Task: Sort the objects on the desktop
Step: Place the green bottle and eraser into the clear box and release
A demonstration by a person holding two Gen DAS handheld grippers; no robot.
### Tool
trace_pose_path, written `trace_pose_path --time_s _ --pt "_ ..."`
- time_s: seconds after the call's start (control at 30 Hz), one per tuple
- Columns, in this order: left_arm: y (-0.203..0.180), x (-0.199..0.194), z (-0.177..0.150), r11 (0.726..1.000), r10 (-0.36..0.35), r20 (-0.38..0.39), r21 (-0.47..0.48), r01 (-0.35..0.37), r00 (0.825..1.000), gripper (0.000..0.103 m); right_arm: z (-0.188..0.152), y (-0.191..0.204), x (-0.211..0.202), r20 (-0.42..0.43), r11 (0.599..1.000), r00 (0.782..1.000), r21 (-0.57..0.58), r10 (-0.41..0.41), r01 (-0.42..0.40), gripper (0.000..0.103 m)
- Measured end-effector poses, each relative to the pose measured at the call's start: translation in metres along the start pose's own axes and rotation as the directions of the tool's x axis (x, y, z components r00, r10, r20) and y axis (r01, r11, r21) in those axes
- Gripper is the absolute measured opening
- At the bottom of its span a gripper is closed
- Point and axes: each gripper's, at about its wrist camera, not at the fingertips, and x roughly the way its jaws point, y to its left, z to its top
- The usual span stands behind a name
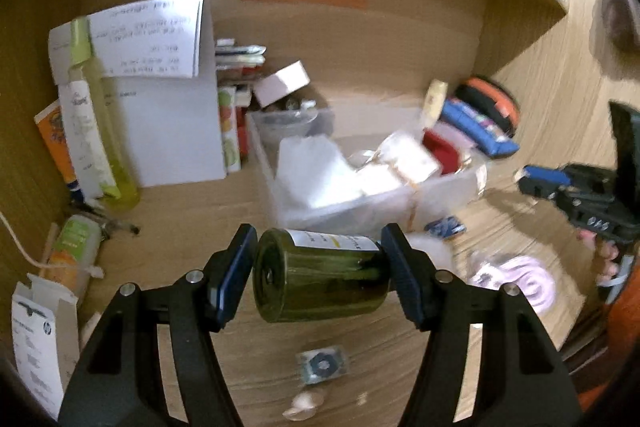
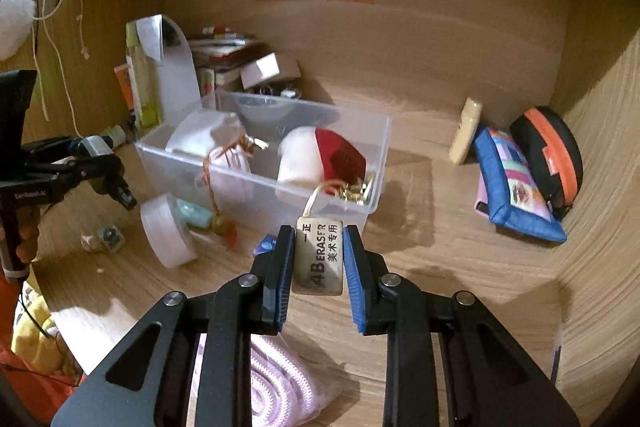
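Holding a dark green glass bottle (image 1: 320,273) sideways in the left tool (image 1: 318,275), pads about half apart and pressed on its base and its neck end, at lower centre of the left wrist view, just in front of the clear plastic bin (image 1: 360,203). Gripping it end to end rather than round the body, so liable to pivot or slip out if tilted, and likely to crack or roll on the wooden table (image 1: 380,367). Pinching a grey eraser (image 2: 319,259) printed "4B ERASER" in the right tool (image 2: 318,259), pads nearly together and flat on its two long sides, at lower centre of the right wrist view, in front of the same bin's near right corner. Standing tall between the pads with much of it above them, so apt to twist loose under a quick swing. Crowded ground below both: a pink coiled cable (image 2: 276,379) at the bottom of the right view, a white round tub (image 2: 168,235) and a small blue packet (image 2: 266,245) near the bin, a small packet with a dark ring (image 1: 322,365) at the bottom of the left view; easily struck or dragged on the way down. Bin already fairly full with a white and red pouch (image 2: 320,159), gold clips (image 2: 356,193) and a cord hanging over the wall, so a dropped bottle could land on them or catch the cord. Tools close to one another, the right one showing at the right edge of the left view, so risking a collision if both head for the bin together.
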Motion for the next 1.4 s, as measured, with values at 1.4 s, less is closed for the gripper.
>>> trace_pose_path --time_s 1.4 --pt "-0.017 0.076 0.038 0.998 0.058 -0.025 0.029 -0.057 0.998 0.081 0.035 0.000 0.084 0.012 1.000 1.000 0.021 0.008 -0.009 0.041"
